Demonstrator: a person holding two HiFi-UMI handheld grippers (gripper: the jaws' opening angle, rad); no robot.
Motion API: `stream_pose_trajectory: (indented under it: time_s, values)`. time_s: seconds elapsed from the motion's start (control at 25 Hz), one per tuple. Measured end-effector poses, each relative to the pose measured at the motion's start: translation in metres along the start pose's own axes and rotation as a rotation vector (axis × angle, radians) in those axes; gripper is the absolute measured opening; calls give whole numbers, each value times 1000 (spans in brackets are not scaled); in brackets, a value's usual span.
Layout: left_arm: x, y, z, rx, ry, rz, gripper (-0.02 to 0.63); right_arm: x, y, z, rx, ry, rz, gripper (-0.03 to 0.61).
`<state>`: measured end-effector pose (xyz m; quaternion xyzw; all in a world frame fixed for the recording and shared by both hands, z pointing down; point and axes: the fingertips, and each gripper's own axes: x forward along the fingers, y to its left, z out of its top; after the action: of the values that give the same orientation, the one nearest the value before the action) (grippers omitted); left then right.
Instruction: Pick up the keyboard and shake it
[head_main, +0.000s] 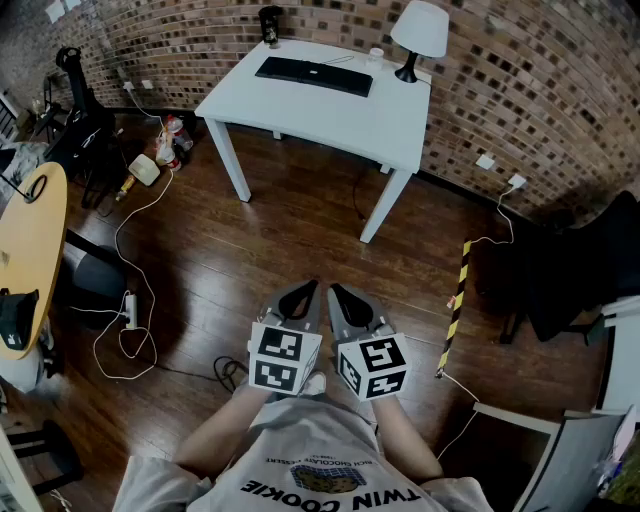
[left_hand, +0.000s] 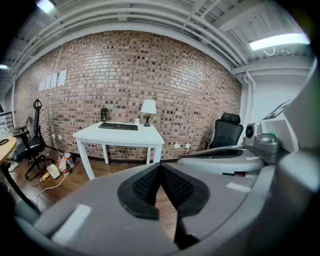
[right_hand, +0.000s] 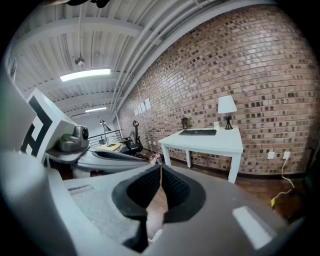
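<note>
Both grippers, left (head_main: 303, 292) and right (head_main: 339, 294), closed, empty, bottom centre; keyboard (head_main: 313, 75) on white table (head_main: 375, 120), top centre.

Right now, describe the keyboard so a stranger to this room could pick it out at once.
Against the brick wall stands a white table. On its far side, near the wall, lies the keyboard, between a small dark upright object at the left corner and a white-shaded lamp at the right. It is the only long, flat, black thing there.
</note>
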<state>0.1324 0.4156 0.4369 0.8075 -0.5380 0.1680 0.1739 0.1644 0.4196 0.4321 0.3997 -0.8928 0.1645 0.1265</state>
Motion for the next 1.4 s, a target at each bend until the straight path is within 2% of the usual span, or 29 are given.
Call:
stream_pose_trajectory:
  time_s: [0.28,0.72,1.12,1.4]
  values:
    - [49,66,28,-8,2,-28,6,81,-16,34,-2,5,-24,3]
    - [109,177,79,-48,-5,-123,8,203,-22,95,-8,10,-84,5]
    - [145,237,103,-42,8,-158,8,275,-35,124,7,20,-108,5]
    - [193,263,121,-35,20,-158,6,320,-72,137,16,28,-108,5]
